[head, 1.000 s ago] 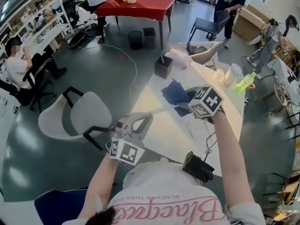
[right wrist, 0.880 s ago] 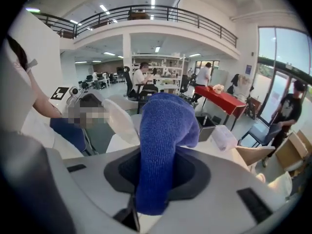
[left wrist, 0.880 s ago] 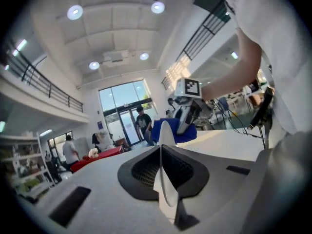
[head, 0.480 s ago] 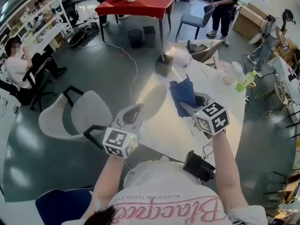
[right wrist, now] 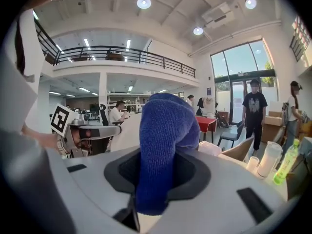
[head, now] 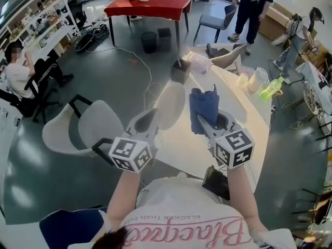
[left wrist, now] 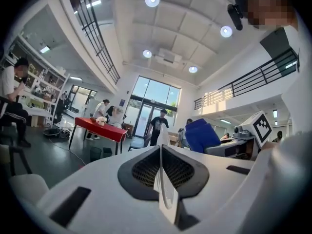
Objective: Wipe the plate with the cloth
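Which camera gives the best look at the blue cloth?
The right gripper view: the cloth fills the centre, pinched in the right hand-held gripper. The head view shows it smaller, beside the plate; the left gripper view shows it small, at right.

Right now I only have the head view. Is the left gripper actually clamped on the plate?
Observer: Yes. The left gripper view shows the left gripper shut on the white plate, which sits edge-on between the jaws.
Operator: And the right side?
Observer: In the right gripper view, the right gripper is shut on the blue cloth, which stands up out of the jaws.
Operator: Cloth on the plate yet?
Observer: No. The left gripper view shows open space between blue cloth and white plate.
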